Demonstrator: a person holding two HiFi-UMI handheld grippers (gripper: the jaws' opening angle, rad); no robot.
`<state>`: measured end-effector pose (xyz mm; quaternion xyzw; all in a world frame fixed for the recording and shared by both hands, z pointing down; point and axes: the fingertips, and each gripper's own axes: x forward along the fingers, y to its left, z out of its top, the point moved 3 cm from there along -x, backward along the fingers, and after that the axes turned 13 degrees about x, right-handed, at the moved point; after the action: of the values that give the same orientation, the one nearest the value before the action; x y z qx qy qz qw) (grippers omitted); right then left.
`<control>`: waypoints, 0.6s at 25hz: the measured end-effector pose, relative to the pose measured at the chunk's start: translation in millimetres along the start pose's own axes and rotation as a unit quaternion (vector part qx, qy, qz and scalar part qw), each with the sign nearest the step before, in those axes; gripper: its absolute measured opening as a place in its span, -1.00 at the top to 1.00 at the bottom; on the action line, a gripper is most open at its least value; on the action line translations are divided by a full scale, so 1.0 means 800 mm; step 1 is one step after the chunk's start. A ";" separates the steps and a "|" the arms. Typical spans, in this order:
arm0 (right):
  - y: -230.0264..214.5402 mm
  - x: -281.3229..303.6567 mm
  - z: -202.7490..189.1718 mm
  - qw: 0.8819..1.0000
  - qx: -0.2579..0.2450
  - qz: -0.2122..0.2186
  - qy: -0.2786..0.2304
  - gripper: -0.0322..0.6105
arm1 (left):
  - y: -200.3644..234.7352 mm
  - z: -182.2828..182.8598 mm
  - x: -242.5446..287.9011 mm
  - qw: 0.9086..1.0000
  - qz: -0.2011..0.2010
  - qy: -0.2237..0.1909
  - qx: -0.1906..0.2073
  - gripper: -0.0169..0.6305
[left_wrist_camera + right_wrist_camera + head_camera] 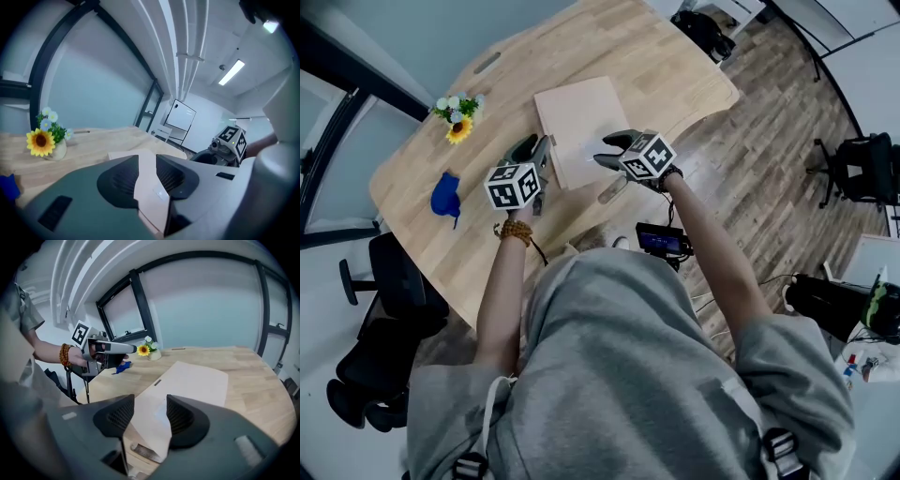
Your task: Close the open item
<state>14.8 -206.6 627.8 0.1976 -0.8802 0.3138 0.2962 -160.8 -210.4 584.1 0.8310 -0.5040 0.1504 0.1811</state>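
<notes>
A flat tan cover or folder [581, 127] lies on the wooden table [487, 244], and I cannot tell whether it is open or closed. My left gripper [532, 152] is at its near left edge. In the left gripper view the jaws [146, 176] stand apart with the tan sheet [123, 154] showing in the gap, and the pads do not press it. My right gripper [614, 148] is over the near right edge. Its jaws [149, 416] are open above the tan sheet [197, 378]. A dark narrow strip [146, 452] lies at the sheet's near corner.
A small pot of flowers with a sunflower [457, 117] stands at the table's far left. A blue object [445, 195] lies near the left edge. A black office chair [384, 300] stands beside the table, and a second chair [862, 169] at the far right.
</notes>
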 end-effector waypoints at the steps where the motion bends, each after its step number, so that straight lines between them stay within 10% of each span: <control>1: 0.001 -0.004 0.006 1.000 -0.002 -0.001 -0.007 0.20 | -0.002 0.014 0.002 1.000 -0.001 -0.008 0.008 0.57; 15: 0.017 -0.077 0.096 0.990 -0.066 -0.025 -0.125 0.23 | -0.053 0.180 -0.019 0.985 -0.008 -0.111 0.130 0.57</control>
<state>23.4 -237.7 533.9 0.2375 -0.9239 0.2198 0.2041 -120.2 -245.2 443.2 0.8629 -0.4906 0.1203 0.0152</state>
